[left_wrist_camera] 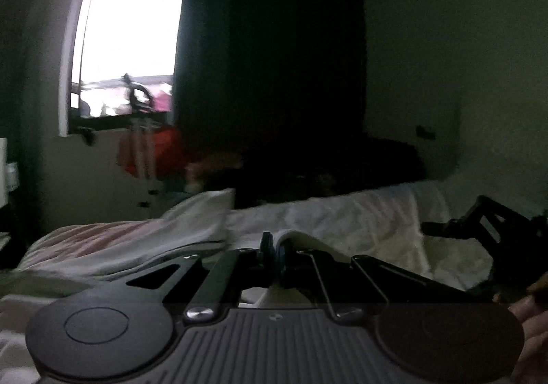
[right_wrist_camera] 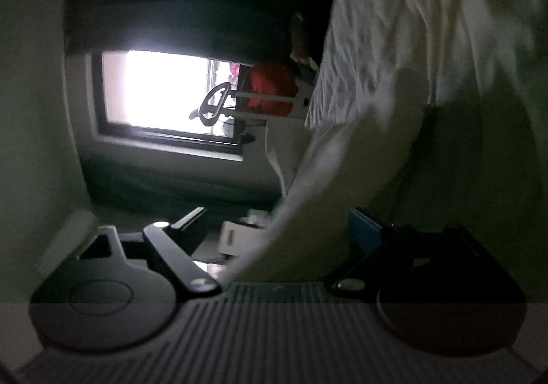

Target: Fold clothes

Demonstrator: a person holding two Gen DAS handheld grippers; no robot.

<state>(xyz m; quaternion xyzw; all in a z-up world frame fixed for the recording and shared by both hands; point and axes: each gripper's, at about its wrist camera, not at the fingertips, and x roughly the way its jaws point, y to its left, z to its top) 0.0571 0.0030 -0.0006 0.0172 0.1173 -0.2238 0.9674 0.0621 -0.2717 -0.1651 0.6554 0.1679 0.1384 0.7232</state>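
Here the left gripper (left_wrist_camera: 274, 248) pinches white cloth (left_wrist_camera: 342, 216); the right gripper (right_wrist_camera: 277, 230) straddles it, spread.

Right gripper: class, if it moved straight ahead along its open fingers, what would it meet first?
Probably the white cloth, which already hangs between the open fingers of the right gripper. Depth is unclear in this dark, blurred view, so contact may already be near.

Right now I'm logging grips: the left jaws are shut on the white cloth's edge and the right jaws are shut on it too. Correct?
Not quite. The left gripper is shut on the white cloth, but the right gripper stands open; the cloth only passes between its jaws, as the right wrist view shows.
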